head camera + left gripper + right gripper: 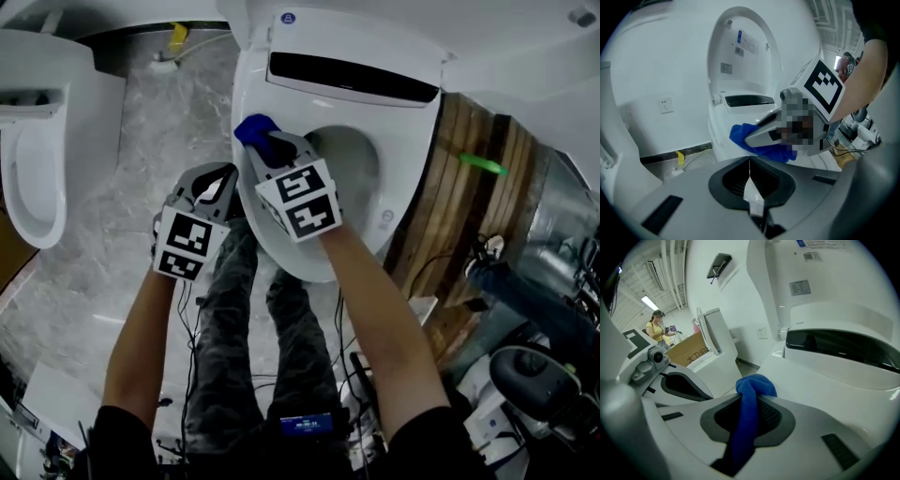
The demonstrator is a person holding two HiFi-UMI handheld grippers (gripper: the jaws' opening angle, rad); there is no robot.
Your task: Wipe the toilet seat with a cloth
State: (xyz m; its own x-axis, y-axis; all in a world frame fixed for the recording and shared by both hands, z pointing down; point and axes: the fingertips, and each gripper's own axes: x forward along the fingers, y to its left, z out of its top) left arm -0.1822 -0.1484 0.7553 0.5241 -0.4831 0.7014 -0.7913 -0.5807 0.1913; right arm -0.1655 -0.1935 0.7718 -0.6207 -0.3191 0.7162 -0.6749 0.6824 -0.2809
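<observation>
Right hand-held gripper (265,142) clamped on blue cloth (251,128); cloth lies on seat's (405,178) left rear rim. Left hand-held gripper (221,180) closed, empty, just left of seat. Wipe seems under way; front and right rim probably remain.

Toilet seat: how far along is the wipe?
Done: lid up, blue cloth clamped in the right gripper. In hand: cloth at the back left edge of the seat, going by the head view. Remaining: apparently most of the ring; no wiped trace shows. Left gripper shut, empty.
</observation>
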